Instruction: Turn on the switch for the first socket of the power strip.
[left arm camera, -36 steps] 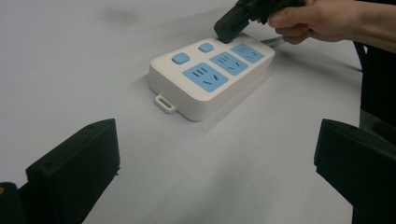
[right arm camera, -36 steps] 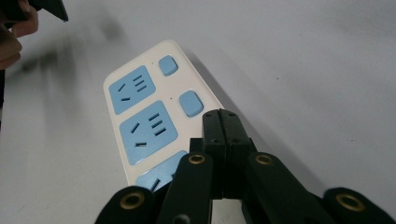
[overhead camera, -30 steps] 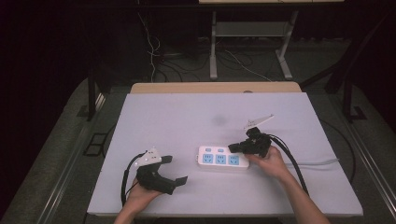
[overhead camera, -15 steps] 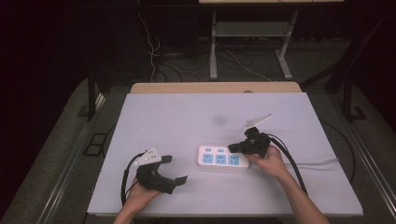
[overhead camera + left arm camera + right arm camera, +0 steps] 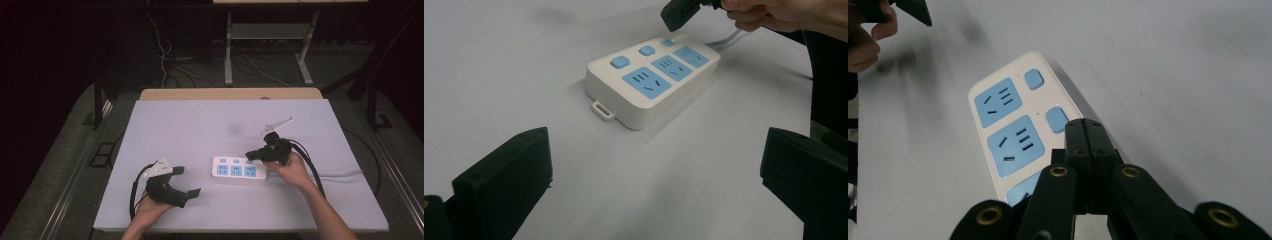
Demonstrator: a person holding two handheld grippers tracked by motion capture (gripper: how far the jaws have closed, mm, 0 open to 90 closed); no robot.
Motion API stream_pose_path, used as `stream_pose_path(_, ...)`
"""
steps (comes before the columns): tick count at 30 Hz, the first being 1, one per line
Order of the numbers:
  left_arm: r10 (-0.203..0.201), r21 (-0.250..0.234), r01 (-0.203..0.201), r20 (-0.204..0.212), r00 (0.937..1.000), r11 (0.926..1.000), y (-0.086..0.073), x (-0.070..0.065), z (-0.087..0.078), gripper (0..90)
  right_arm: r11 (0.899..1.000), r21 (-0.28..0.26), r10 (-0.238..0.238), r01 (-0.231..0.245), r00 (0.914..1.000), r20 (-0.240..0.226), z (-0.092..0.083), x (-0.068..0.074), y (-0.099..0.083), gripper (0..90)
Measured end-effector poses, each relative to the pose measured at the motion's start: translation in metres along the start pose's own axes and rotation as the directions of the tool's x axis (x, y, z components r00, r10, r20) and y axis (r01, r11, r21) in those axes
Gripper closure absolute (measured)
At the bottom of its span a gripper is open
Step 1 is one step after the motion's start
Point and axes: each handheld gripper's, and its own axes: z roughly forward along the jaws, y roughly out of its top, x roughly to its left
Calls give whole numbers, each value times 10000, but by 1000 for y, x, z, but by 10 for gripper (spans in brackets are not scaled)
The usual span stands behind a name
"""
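A white power strip (image 5: pixel 235 170) with three blue sockets and three blue buttons lies flat on the white table (image 5: pixel 200 120), its cable (image 5: pixel 340 175) running off to the right. My left gripper (image 5: pixel 187 181) rests near the front edge, left of the strip, open wide with nothing between its jaws. From the left gripper view the strip (image 5: pixel 654 80) lies ahead of my gripper (image 5: pixel 649 175). My right gripper (image 5: pixel 251 156) is shut on nothing, its tip low over the strip's right end. In the right gripper view that shut tip (image 5: pixel 1086 127) sits by the button row of the strip (image 5: pixel 1003 135).
Black cables loop from both grippers across the table (image 5: pixel 305 165). The table's wooden back edge (image 5: pixel 230 94) lies beyond a wide bare stretch of white top. A metal frame (image 5: pixel 265 35) and floor cables (image 5: pixel 165 55) are behind the table.
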Motion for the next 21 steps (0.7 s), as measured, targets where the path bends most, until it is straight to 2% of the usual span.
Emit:
stream_pose_path(11, -26, -39, 26, 20, 10000, 10000, 0, -1, 0, 0, 10000, -9, -96, 96, 9995, 307, -26, 4, 0, 896)
stream_pose_path(21, -60, -71, 60, 15, 10000, 10000, 0, -1, 0, 0, 9995, -315, 46, -28, 9985, 544, -53, 4, -5, 894)
